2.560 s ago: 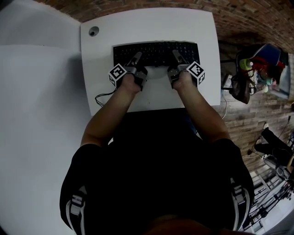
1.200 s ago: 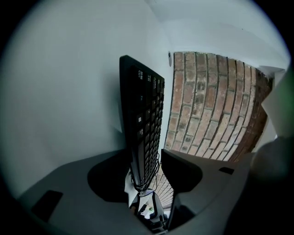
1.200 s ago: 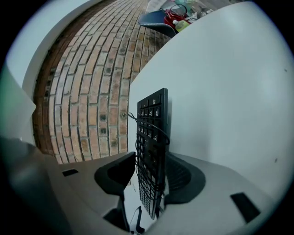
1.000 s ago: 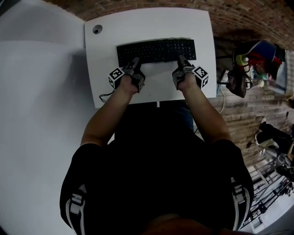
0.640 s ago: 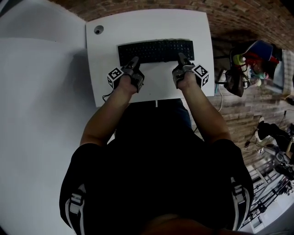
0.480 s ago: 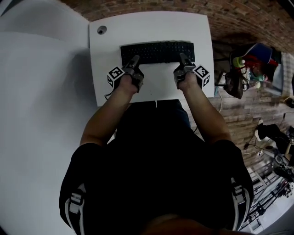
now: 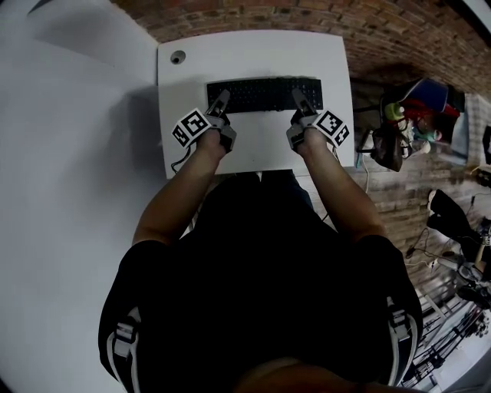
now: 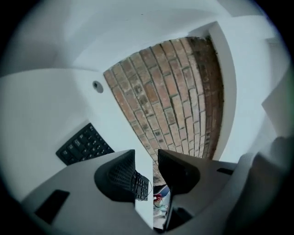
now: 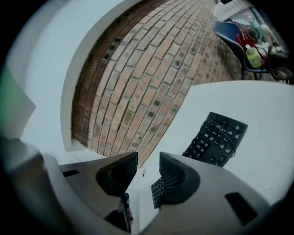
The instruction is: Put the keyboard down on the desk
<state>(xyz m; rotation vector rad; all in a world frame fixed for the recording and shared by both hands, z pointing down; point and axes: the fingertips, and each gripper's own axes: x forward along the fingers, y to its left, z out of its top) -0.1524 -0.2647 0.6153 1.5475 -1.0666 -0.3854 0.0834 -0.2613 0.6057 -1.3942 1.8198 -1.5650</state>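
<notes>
Lying flat along the far half of the white desk (image 7: 253, 54), the black keyboard (image 7: 265, 94) rests with its long side across the person's front, held by nothing. The left gripper (image 7: 220, 101) hangs over its near left corner and the right gripper (image 7: 296, 98) over its near right corner, both pointing away from the person. In the left gripper view the jaws stand a narrow gap apart with nothing between them, the keyboard (image 8: 85, 144) lying on the desk below and to the left; in the right gripper view the jaws are likewise parted and empty, the keyboard (image 9: 216, 137) off to the right. Both pairs of jaws have just been closing partway. A round grommet (image 7: 178, 57) sits in the desk's far left corner, and brickwork (image 7: 253, 15) lies beyond.
</notes>
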